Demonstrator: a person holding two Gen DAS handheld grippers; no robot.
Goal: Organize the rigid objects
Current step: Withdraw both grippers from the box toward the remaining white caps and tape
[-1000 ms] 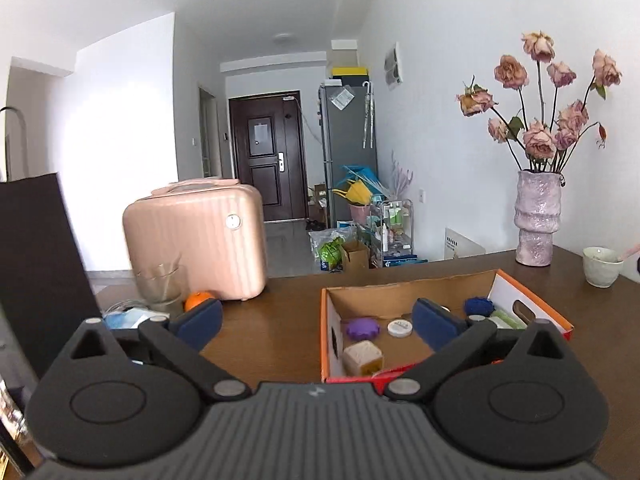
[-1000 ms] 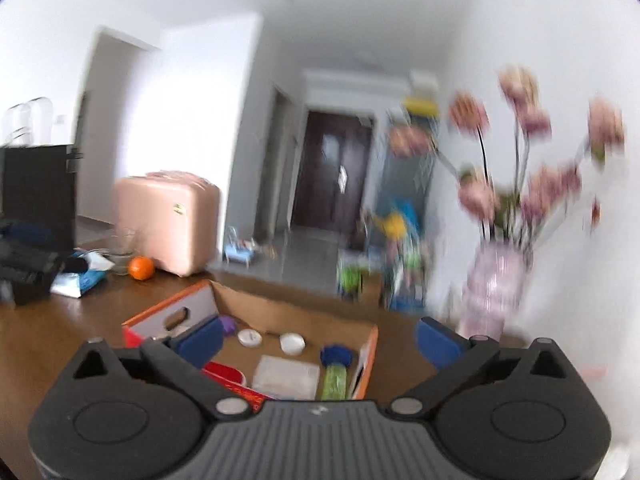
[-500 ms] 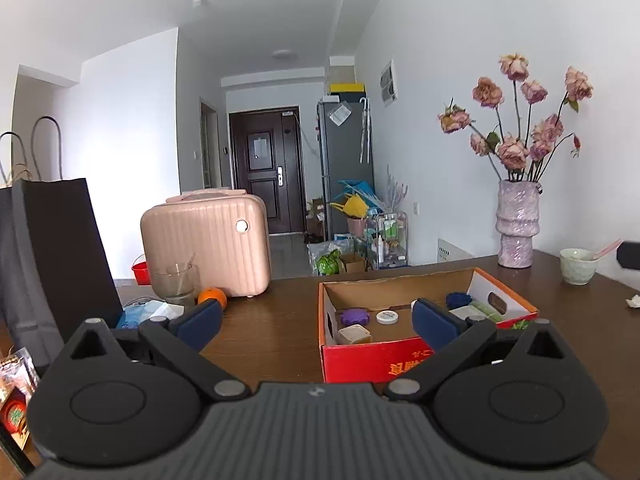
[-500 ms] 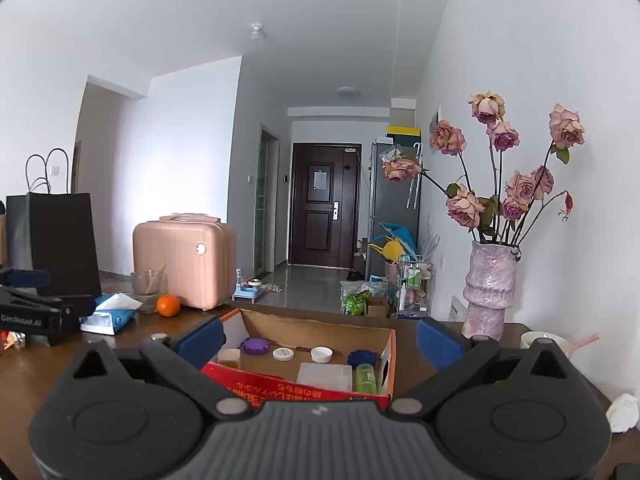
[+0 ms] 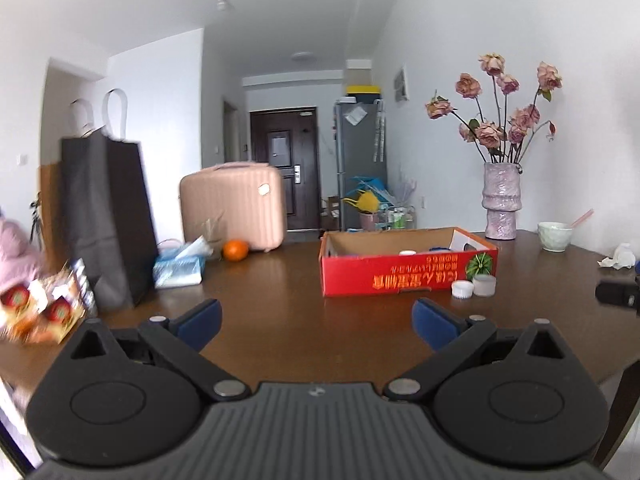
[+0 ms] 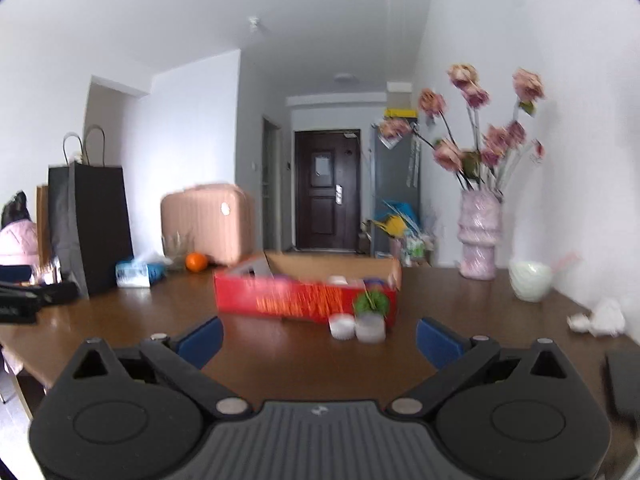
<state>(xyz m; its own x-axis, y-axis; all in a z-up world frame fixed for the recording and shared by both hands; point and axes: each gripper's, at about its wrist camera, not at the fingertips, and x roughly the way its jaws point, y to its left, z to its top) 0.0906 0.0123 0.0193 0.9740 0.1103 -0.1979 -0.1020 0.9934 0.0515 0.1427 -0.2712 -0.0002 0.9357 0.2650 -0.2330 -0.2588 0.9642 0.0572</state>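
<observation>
A brown wooden table [image 5: 280,280] carries most of the clutter. At its left side a tall black paper bag [image 5: 106,220] stands upright, with a pack of tissues [image 5: 178,268] lying just beside it. An orange [image 5: 235,250] sits close to a pink suitcase [image 5: 234,206] at the far edge. On the right, a pale purple vase [image 5: 502,204] holds dried pink roses [image 5: 504,112], and a white bowl [image 5: 554,236] with a straw stands near it. Crumpled tissue [image 5: 618,257] lies at the far right edge. Beyond the table, a dark door [image 5: 284,168] closes the hallway, with a grey fridge [image 5: 360,164] to its right.
</observation>
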